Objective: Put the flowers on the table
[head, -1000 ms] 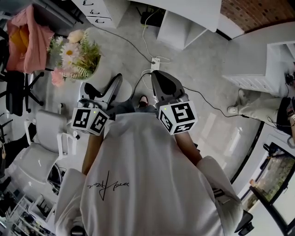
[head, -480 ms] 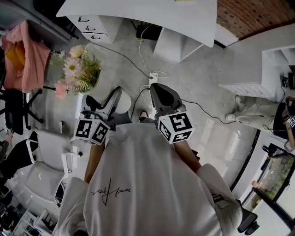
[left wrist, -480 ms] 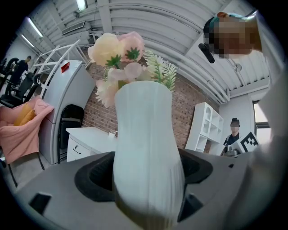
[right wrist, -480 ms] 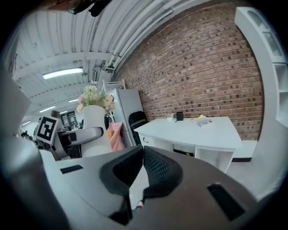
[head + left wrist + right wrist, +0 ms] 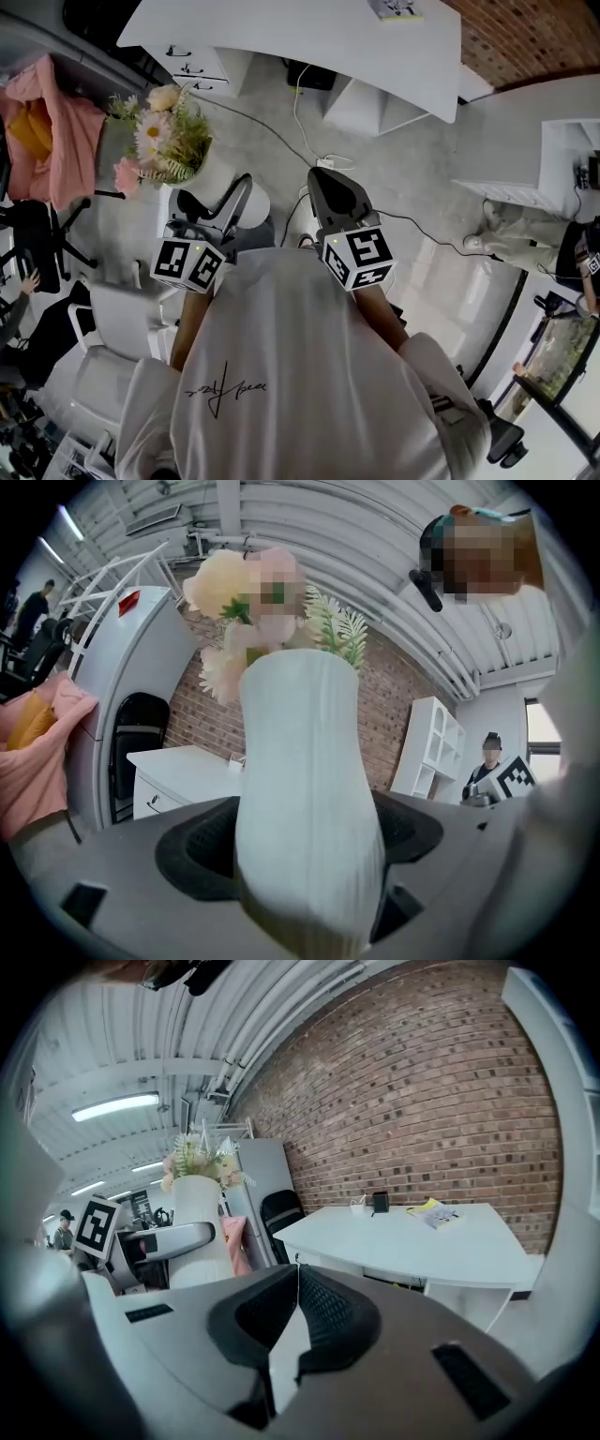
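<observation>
Between the pads of our left claw (image 5: 214, 195) sits a tall white ribbed vase (image 5: 305, 789), and that claw is clamped tight on its lower body. Up from its mouth come the flowers (image 5: 246, 592): cream and pink blooms, white daisies, green fern sprigs. From the head view, the bunch leans out ahead and to the left of the claw.

Our right claw (image 5: 298, 1274) rides alongside with its pads pressed together and nothing in it.

Ahead of both claws lies the white surface (image 5: 309, 42), its near edge facing us. The top is broad and mostly bare, with a booklet (image 5: 398, 9) toward the far side.

Grey floor (image 5: 403, 150) opens between us and that edge, crossed by a cable (image 5: 253, 117) running to a power strip (image 5: 326, 161). Left of the left claw, a pink cloth (image 5: 61, 117) crowds close to the blooms.
</observation>
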The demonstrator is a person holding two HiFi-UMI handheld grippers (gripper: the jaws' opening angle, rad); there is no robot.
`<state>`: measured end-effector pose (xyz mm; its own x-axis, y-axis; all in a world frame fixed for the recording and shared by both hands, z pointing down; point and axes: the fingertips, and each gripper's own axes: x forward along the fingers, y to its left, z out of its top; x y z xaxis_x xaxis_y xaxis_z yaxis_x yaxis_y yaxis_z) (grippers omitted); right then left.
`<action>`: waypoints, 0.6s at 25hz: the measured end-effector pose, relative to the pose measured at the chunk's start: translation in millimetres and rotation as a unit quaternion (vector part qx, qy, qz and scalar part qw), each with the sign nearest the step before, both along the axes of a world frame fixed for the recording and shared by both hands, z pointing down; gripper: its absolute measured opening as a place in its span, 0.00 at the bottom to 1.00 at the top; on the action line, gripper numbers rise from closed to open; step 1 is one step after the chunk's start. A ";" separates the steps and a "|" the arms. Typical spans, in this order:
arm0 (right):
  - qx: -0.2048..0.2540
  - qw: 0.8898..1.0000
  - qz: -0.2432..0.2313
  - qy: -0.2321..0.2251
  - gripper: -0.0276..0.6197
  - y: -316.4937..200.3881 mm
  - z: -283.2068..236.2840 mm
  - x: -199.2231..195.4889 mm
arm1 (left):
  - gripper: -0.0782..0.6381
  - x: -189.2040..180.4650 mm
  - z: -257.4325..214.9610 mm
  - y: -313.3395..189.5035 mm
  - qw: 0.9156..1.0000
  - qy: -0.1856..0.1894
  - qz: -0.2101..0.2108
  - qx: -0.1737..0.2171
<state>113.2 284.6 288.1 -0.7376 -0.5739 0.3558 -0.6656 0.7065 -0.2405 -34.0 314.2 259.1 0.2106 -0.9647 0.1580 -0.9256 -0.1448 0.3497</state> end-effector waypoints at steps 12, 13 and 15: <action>0.001 1.000 0.006 0.010 0.08 -37.8 -6.6 -121.8 | 0.70 -109.7 -8.5 -49.5 0.999 0.004 0.030 0.014; 0.002 1.000 0.008 0.012 0.08 -38.1 -7.2 -128.2 | 0.70 -115.3 -8.6 -51.2 0.999 0.006 0.033 0.015; 0.004 1.000 0.013 0.017 0.08 -37.5 -8.2 -137.5 | 0.70 -124.6 -8.7 -54.2 0.999 0.010 0.041 0.018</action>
